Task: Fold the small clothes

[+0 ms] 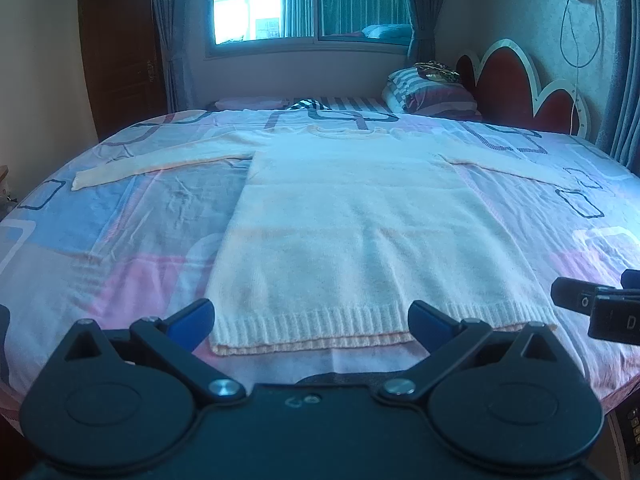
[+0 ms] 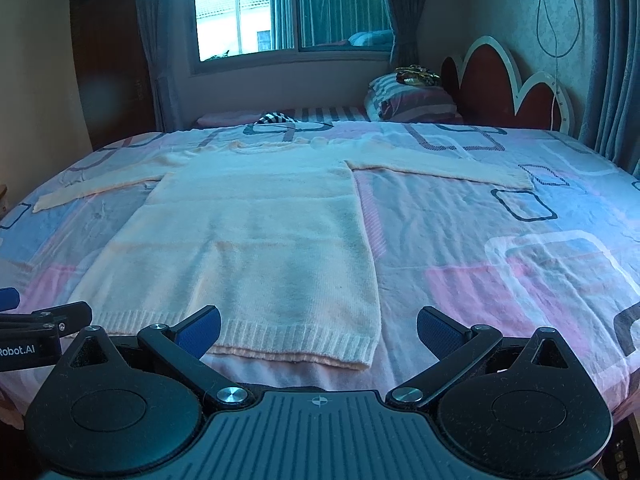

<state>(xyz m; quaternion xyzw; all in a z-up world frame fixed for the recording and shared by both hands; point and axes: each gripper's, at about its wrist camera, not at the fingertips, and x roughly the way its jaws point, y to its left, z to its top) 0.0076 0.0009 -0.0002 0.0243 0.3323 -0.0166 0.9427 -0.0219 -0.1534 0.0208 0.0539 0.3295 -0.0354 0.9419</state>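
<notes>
Progress: sweater (image 1: 360, 220) lies flat on bed (image 1: 120, 240), 0 folds made | left gripper (image 1: 312, 322), right gripper (image 2: 319, 330): jaws spread, empty | you fold sleeves first

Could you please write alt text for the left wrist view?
A pale sweater lies flat, sleeves spread, on a patterned bedsheet. The open left gripper hovers at its ribbed hem; the right gripper shows at the right edge.

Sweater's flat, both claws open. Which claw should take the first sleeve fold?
Probably the right claw. The sweater's near hem corner lies between its fingers, and the right sleeve lies unobstructed ahead. The left claw sits centred on the hem, with neither sleeve nearer.
</notes>
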